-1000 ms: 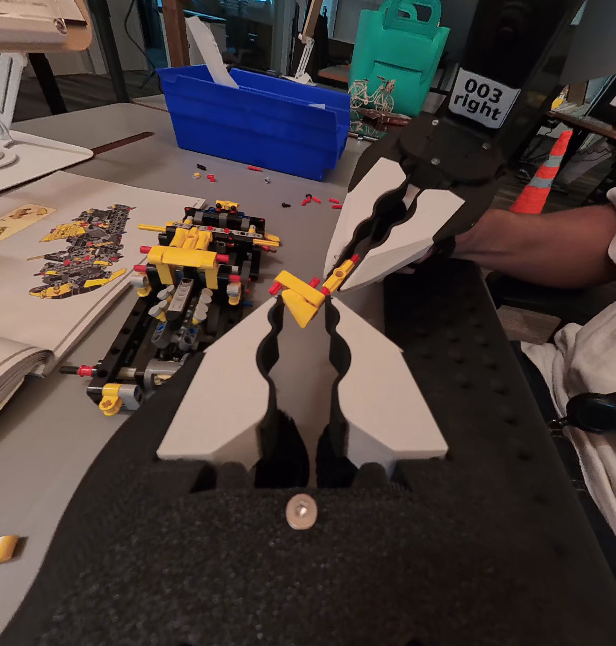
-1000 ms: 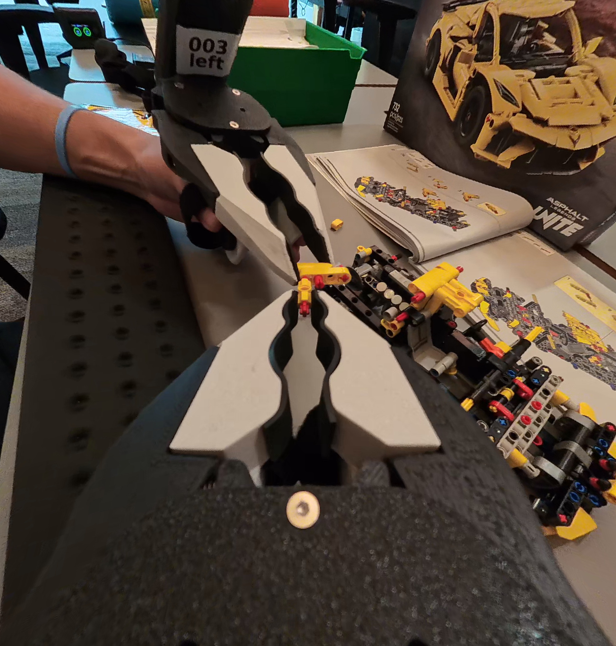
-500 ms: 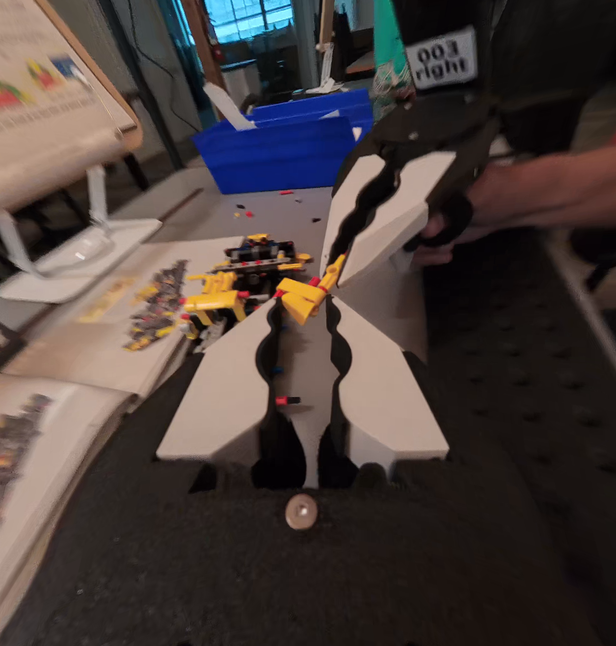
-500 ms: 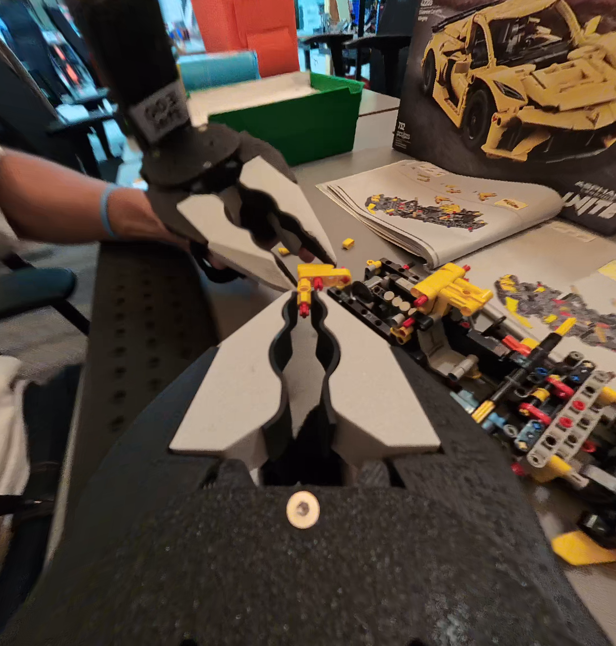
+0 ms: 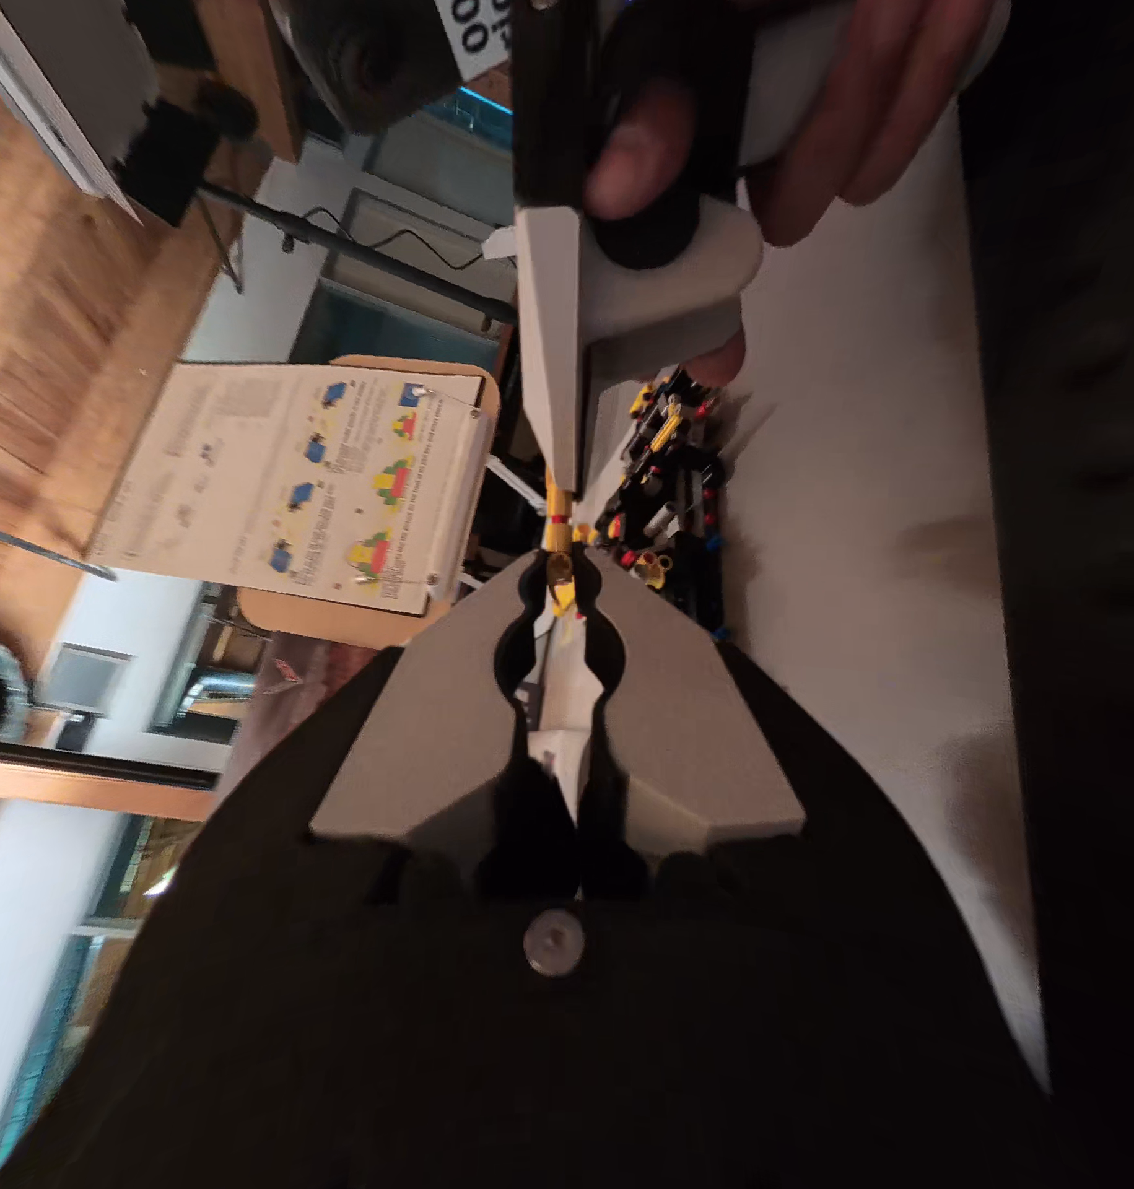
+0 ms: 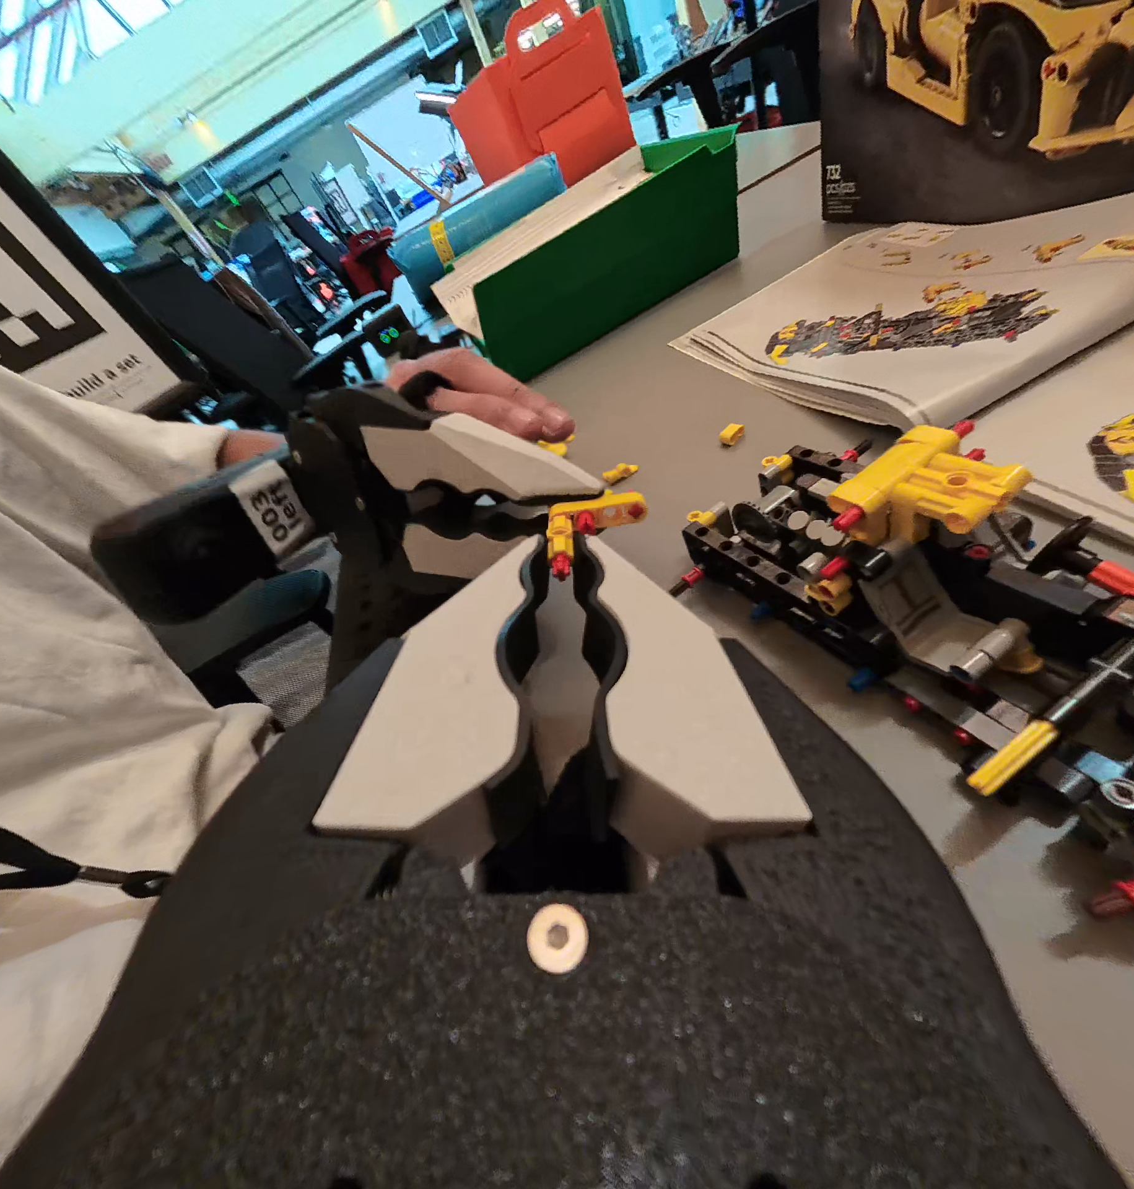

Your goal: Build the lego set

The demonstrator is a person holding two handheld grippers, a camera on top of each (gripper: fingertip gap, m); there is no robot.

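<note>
Gripping a small yellow sub-assembly [image 6: 574, 522] from two sides, the grippers are held tip to tip above the grey table [image 6: 648, 399], presumably so one part can be pressed into the other. The right gripper [image 6: 559, 558] is closed on the short yellow connector with red pins; the left gripper [image 6: 567, 502], entering from 9 o'clock, is clamped on the perforated yellow beam. The studless black-and-yellow chassis [image 6: 905, 579] lies at 3 o'clock, near the open instruction booklet [image 6: 924, 334].
</note>
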